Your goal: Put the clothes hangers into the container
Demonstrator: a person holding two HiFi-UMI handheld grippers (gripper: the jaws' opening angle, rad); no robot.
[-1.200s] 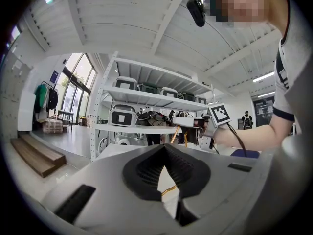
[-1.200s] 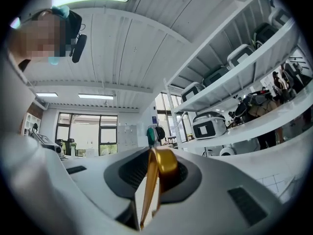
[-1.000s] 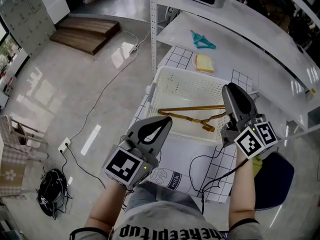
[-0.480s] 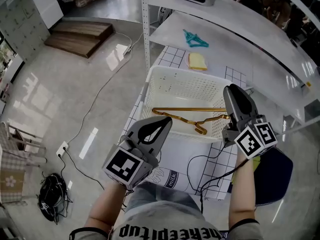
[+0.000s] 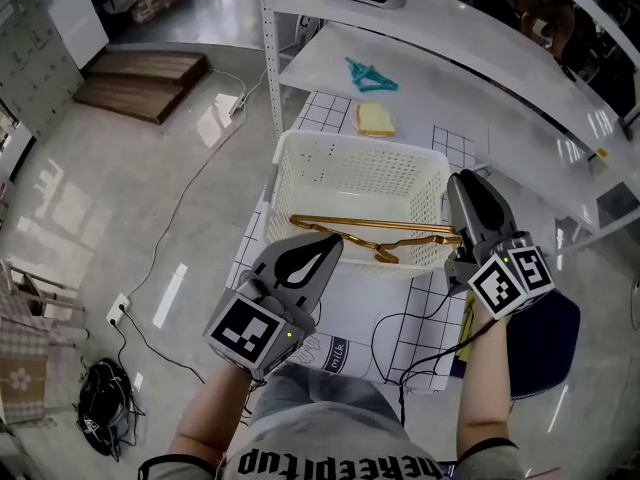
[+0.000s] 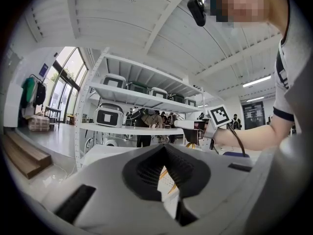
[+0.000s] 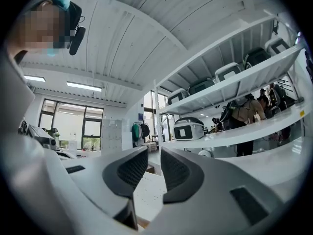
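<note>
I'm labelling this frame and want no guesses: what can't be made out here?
- Gold metal clothes hanger: head view, right end hidden behind the right hand-held gripper.
- White perforated plastic basket: head view, near rim partly covered by the left hand-held gripper.
- Teal object on the white shelf: head view, too small to identify.
- Basket's inside: both gripper views, mostly blocked by their own jaws.

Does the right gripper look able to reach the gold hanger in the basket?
Probably yes. The gold hanger lies uncovered in the open white basket, its end beside the right gripper, whose jaws are apart and empty.
</note>
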